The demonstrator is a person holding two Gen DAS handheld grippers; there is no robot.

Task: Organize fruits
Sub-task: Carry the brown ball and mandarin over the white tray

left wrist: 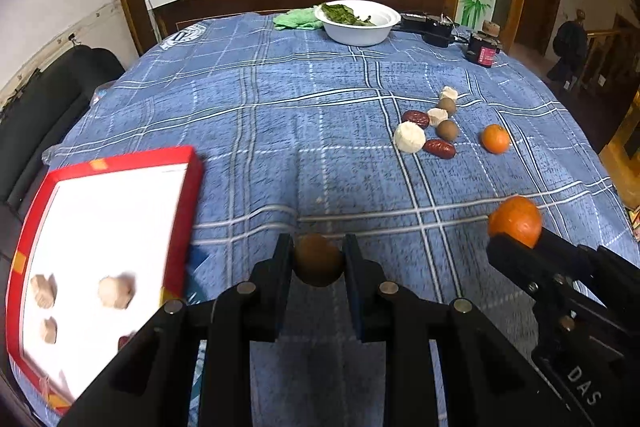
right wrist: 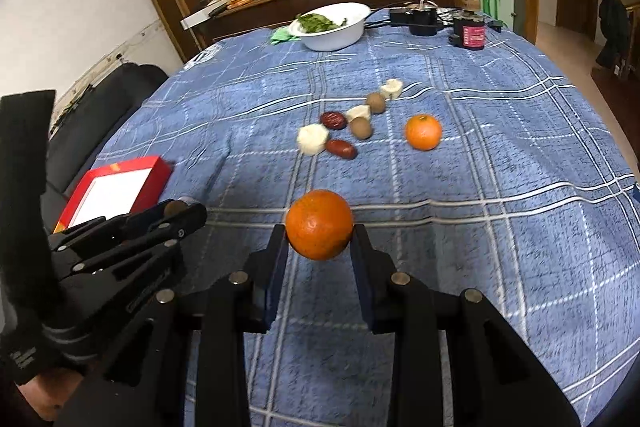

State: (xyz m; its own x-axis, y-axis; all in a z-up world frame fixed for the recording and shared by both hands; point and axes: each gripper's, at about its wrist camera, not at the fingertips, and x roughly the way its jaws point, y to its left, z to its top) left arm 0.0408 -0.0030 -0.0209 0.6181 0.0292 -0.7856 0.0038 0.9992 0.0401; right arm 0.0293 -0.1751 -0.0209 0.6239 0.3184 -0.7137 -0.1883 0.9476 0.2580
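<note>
Both tools loaded, carrying fruit toward the box.

At 8 o'clock in the left view, red box (left wrist: 188, 211) with pale pieces already inside. At 6, left tool (left wrist: 319, 259) clenched on a brown fruit (left wrist: 319, 261), lifted off the surface (left wrist: 280, 115). At 3, right tool (right wrist: 320, 241) gripping an orange (right wrist: 319, 223), also aloft. Past 1 o'clock, loose pile (left wrist: 430, 127) and second orange (left wrist: 495, 138) not yet sorted. Next, likely: swing left over the box, lower, release brown fruit beside the pale pieces, then bring the orange across without clashing tools.
</note>
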